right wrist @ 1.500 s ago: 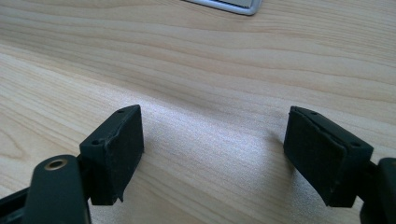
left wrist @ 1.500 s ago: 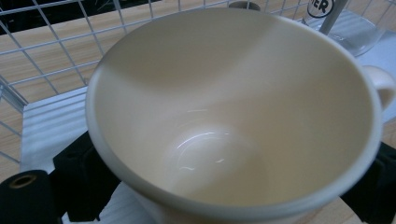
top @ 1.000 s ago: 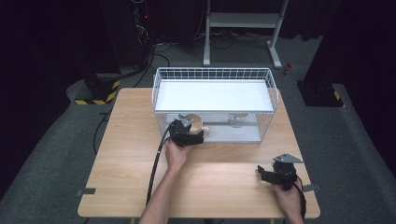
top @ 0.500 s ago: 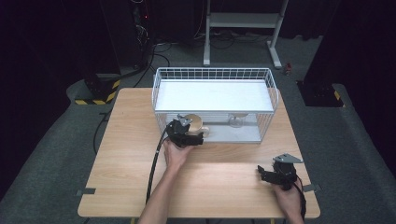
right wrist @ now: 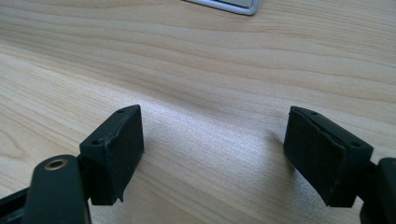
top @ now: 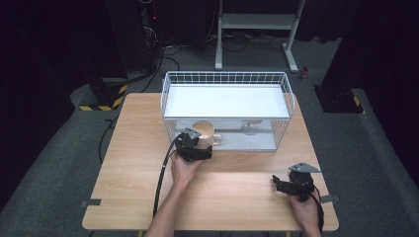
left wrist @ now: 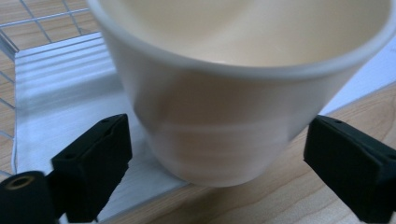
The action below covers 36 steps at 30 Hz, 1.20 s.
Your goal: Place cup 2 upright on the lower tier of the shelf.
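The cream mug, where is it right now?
In the high view the cream mug sits at the front left of the white wire rack, just beyond the left tongs.

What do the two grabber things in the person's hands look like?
Both are black. The left gripper trails a thick black cable back along the bare forearm. The right gripper carries a grey three-cornered plate on top. Each has two blocky black jaws with flat pads. No sleeves show.

Dark room, grey carpet floor, white metal stand and black cables beyond wooden table
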{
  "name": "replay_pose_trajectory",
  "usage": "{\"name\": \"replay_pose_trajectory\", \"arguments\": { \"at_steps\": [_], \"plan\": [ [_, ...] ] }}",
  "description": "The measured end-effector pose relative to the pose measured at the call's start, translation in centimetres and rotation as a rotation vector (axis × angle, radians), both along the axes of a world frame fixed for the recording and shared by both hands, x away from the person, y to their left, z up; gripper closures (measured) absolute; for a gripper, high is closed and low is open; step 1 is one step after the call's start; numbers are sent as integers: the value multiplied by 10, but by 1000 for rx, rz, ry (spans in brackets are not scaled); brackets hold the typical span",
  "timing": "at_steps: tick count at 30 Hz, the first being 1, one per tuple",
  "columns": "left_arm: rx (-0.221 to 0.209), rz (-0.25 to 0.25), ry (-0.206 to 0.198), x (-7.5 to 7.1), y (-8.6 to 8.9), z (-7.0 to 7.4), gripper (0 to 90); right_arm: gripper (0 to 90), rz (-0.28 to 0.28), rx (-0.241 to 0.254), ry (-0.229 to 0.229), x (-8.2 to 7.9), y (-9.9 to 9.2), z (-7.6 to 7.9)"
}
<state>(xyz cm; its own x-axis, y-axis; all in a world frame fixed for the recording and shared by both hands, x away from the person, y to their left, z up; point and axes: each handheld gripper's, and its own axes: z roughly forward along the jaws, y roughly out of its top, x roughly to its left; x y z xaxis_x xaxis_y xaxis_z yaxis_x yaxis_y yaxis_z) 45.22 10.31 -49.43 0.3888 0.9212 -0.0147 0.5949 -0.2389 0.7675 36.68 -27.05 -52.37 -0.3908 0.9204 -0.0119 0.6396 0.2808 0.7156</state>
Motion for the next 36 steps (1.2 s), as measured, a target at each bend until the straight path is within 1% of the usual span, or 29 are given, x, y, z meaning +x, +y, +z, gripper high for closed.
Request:
{"name": "replay_pose_trajectory", "arguments": {
  "at_steps": [5, 9, 13, 15, 16, 18, 19, 21, 24, 28, 29, 30, 33, 36],
  "plan": [
    [3, 1, 1, 0, 1, 0, 125, 203, 0, 0, 0, 0, 0, 0],
    [-2, 12, -5, 1, -1, 0, 127, 203, 0, 0, 0, 0, 0, 0],
    [8, 19, -11, 1, -1, 0, 145, 202, 0, 0, 0, 0, 0, 0],
    [47, 21, -24, 0, -3, 1, 172, 203, 0, 0, 0, 0, 0, 0],
    [55, 22, -28, 0, -4, 1, 186, 203, 0, 0, 0, 0, 0, 0],
    [35, 32, -19, 1, -3, 0, 200, 203, 0, 0, 0, 0, 0, 0],
    [32, 36, -18, 2, -2, 0, 207, 203, 0, 0, 0, 0, 0, 0],
    [43, 36, -19, 3, -3, -1, 224, 203, 0, 0, 0, 0, 0, 0],
    [34, 45, -11, 5, -2, -2, 260, 203, 0, -1, 0, 0, 0, 0],
    [32, 58, -14, 6, -2, -3, 298, 203, 0, 0, 0, 0, 0, 0],
    [30, 60, -16, 7, -3, -4, 312, 203, 0, 0, 0, 0, 0, 0],
    [38, 57, -20, 8, -2, -4, 332, 203, 0, 0, 0, 0, 0, 0],
    [28, 76, -14, 9, -2, -6, 380, 203, 0, 0, 0, 0, 0, 0],
    [35, 72, -14, 11, -2, -7, 425, 203, 0, 0, 0, 0, 0, 0]
  ]
}}
